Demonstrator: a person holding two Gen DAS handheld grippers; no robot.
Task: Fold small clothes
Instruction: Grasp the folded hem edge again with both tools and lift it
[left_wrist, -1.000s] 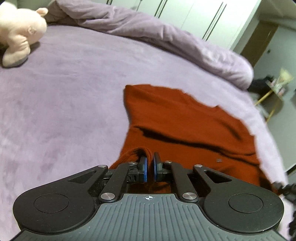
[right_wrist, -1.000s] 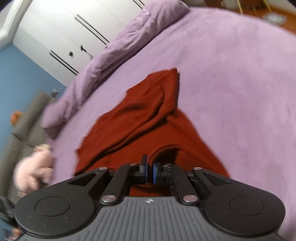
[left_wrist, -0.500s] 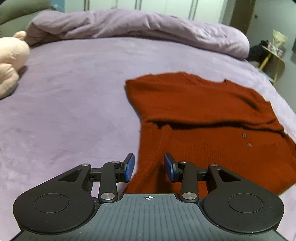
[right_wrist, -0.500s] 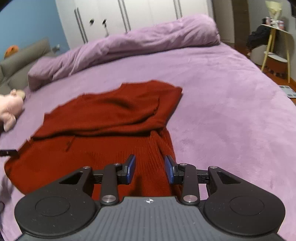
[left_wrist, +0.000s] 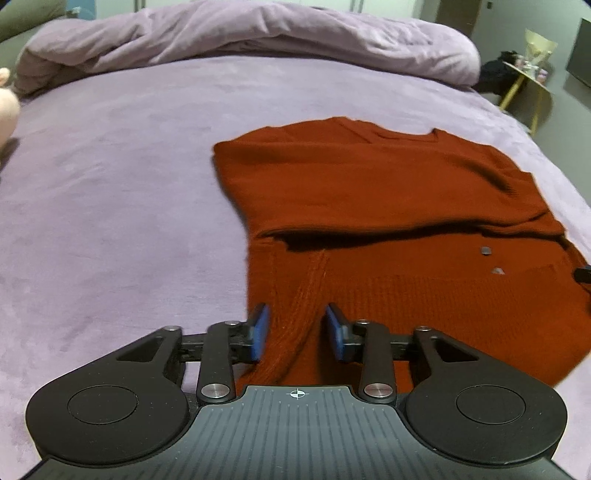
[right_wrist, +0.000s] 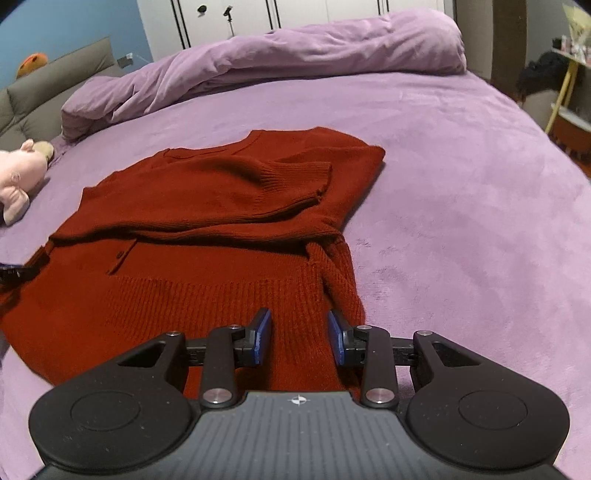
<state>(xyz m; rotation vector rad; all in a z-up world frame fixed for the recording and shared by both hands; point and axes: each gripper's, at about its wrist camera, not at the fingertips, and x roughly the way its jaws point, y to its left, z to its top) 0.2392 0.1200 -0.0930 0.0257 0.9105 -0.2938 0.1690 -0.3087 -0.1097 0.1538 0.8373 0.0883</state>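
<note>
your rust-red sweater lies flat on the purple bedspread, and the fold looks partly done: in the right wrist view both sleeves are laid across the chest, one cuff lying near the right shoulder, while the ribbed hem is not yet turned up, so by the look of it you have the bottom-to-top fold left, maybe one more after that

your left gripper sits over the hem's left corner, jaws apart with knit showing between the blue pads but not pressed, and they are closing. your right gripper sits over the hem's right corner, jaws apart and easing inward, fabric below the gap and not clamped

a second ago both pairs of tongs were pinched on raised bits of the sweater; since then you let go, the cloth dropped flat, and both views rolled level. half a second ago the jaws stood a touch wider than now
</note>
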